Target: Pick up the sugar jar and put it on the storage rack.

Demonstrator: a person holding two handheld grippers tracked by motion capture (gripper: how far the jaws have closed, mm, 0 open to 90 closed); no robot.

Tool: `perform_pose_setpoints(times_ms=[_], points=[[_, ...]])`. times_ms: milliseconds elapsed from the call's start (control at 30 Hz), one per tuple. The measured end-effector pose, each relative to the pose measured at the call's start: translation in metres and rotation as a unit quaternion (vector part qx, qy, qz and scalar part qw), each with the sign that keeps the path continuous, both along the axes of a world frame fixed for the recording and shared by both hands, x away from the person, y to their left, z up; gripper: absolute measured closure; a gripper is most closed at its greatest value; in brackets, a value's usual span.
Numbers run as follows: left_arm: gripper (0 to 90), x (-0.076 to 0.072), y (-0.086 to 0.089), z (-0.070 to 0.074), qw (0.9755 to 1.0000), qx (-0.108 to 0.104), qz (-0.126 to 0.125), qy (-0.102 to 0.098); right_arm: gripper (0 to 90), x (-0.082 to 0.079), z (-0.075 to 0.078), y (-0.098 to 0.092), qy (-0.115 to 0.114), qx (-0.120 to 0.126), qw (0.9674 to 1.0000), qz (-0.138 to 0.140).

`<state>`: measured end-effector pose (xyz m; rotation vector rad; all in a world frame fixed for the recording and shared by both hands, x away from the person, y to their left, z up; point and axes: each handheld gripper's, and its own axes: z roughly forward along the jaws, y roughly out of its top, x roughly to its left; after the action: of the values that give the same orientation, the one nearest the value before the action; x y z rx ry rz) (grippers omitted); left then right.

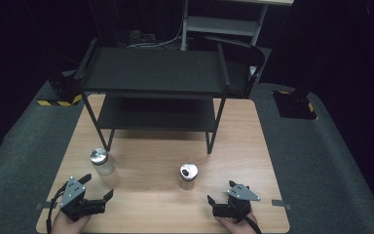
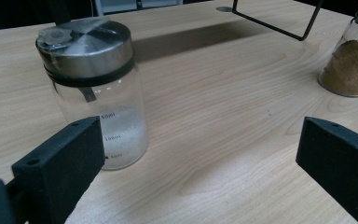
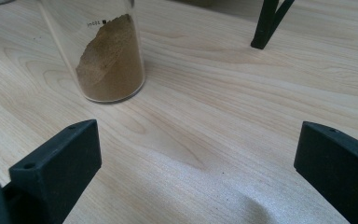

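Note:
Two glass jars with metal lids stand on the wooden table (image 1: 243, 146) in front of a black two-tier rack (image 1: 153, 73). The left jar (image 1: 100, 161) holds a little white powder (image 2: 123, 135). The right jar (image 1: 188, 176) holds brown powder (image 3: 112, 65) and also shows at the far right of the left gripper view (image 2: 352, 65). My left gripper (image 1: 98, 186) is open just in front of and right of the white-powder jar (image 2: 95, 88), apart from it. My right gripper (image 1: 220, 191) is open to the right of the brown-powder jar, with nothing between its jaws. Both are hand-held near the front edge.
The rack's thin legs (image 3: 265, 23) stand on the table behind the jars, one leg (image 2: 307, 25) close behind the brown jar. Grey carpet (image 1: 321, 161) surrounds the table. A grey metal frame (image 1: 224, 24) stands behind the rack.

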<state>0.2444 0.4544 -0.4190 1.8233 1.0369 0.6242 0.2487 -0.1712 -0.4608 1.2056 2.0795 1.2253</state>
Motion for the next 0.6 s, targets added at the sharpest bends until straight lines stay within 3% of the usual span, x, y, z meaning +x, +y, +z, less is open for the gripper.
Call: perform_pose_setpoints(times_ms=[300, 600], points=[[1.2, 0.017, 0.004, 0.003, 0.9999, -0.002, 0.009, 0.009, 0.1, 0.001, 0.001, 0.0, 0.002, -0.001, 1.0, 0.003], [1.2, 0.023, 0.009, 0.006, 0.9999, 0.005, 0.015, 0.007, 0.1, 0.001, 0.001, 0.001, 0.003, -0.002, 1.0, -0.002]])
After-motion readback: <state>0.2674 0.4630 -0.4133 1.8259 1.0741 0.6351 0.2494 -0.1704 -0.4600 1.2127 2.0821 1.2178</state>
